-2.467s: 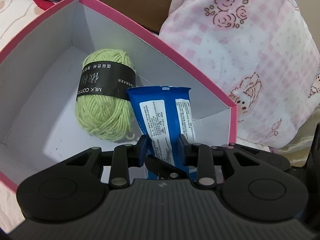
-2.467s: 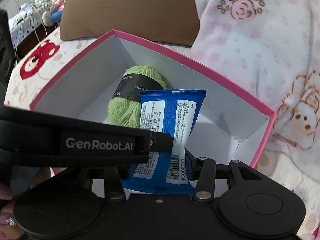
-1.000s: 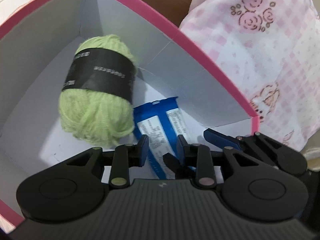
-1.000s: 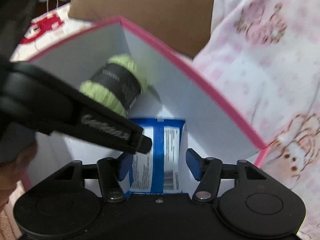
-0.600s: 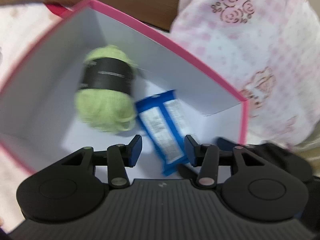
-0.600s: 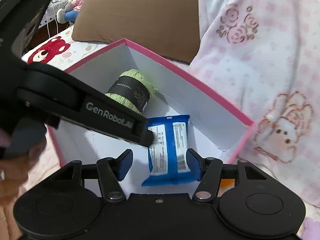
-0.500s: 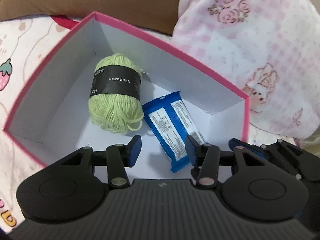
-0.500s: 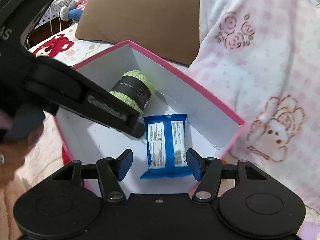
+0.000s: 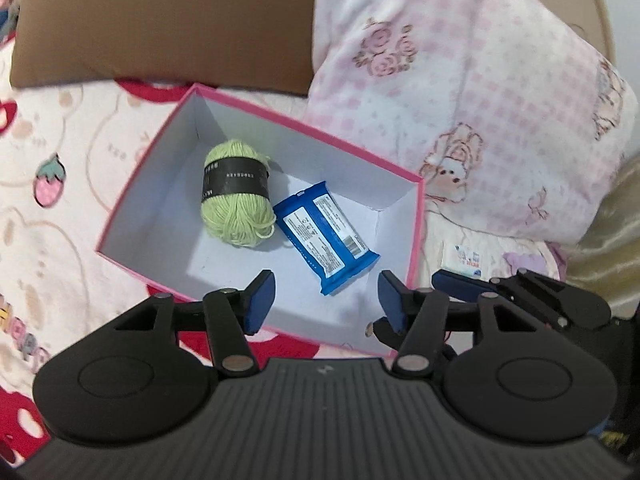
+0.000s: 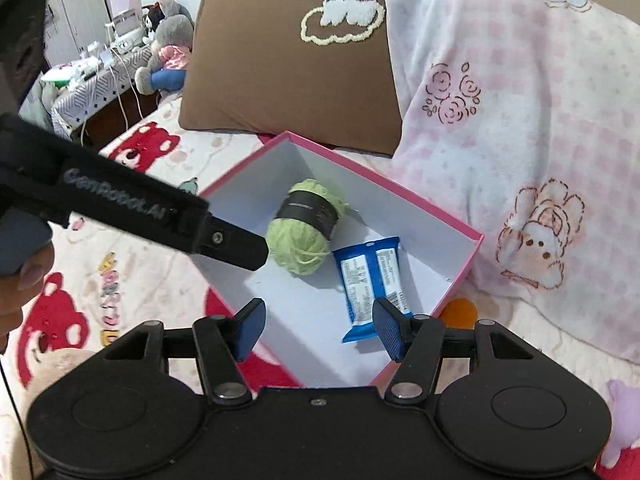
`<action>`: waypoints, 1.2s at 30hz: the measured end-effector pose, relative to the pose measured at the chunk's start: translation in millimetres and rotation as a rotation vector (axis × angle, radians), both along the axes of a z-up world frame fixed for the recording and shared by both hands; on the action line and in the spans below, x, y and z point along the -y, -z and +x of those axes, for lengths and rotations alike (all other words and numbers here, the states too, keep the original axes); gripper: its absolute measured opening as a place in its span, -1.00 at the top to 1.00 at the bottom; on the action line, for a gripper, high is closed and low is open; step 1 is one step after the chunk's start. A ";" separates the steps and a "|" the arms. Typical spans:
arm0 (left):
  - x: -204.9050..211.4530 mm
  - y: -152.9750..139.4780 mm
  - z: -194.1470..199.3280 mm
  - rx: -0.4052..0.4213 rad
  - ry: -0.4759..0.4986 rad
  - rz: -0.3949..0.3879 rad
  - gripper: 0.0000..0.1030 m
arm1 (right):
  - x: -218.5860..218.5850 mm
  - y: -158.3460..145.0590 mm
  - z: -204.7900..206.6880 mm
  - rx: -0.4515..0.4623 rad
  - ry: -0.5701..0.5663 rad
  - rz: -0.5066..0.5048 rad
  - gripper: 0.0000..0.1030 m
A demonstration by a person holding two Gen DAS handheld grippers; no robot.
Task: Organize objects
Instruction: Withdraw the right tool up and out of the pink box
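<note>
The left gripper (image 9: 326, 298) tilts steeply downward, its blue-padded jaws opening with nothing between them. The right gripper (image 10: 319, 330) tilts down likewise, jaws parted and holding nothing. In the right wrist view, the left gripper's black body reaches in from the left edge, with a person's hand (image 10: 18, 280) holding it.

The left claw's (image 10: 224, 240) arm reads "GenRobot.AI"; other labels are illegible.

Evenly and softly lit, no glare. Cast only faint shadows inside the pink box (image 9: 416, 216). Bent strongly at the fisheye edges, darkened in corners. Slightly smeared by motion blur, mostly in the left wrist view.
</note>
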State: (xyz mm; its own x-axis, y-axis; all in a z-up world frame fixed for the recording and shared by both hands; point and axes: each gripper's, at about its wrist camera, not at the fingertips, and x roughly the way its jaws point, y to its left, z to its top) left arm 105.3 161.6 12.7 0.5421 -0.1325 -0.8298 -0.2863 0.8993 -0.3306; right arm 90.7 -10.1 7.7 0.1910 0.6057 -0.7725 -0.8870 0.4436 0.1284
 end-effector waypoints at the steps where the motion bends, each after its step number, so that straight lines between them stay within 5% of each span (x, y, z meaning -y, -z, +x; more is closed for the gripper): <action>1: 2.6 -5.5 -3.8 0.004 0.009 0.013 -0.15 | 3.1 -4.6 -3.9 0.006 -0.011 0.009 -0.24; 15: 40.9 -51.2 -57.4 0.024 0.077 0.141 -0.40 | 54.1 -42.0 -43.1 0.078 -0.102 0.056 -0.40; 25: 64.4 -48.8 -80.7 -0.019 0.101 0.029 -0.58 | 103.1 -54.0 -59.1 0.096 -0.117 0.075 -0.62; 36: 120.5 -51.4 -111.2 -0.032 0.198 0.071 -0.70 | 182.9 -51.9 -78.8 0.132 -0.111 0.049 -0.62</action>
State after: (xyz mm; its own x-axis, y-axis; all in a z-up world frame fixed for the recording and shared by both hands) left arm -5.9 41.1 64.1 0.4846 -0.1746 -0.8571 -0.1105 0.9598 -0.2580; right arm 11.9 -193.0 59.6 0.2188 0.6653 -0.7138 -0.9409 0.3378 0.0264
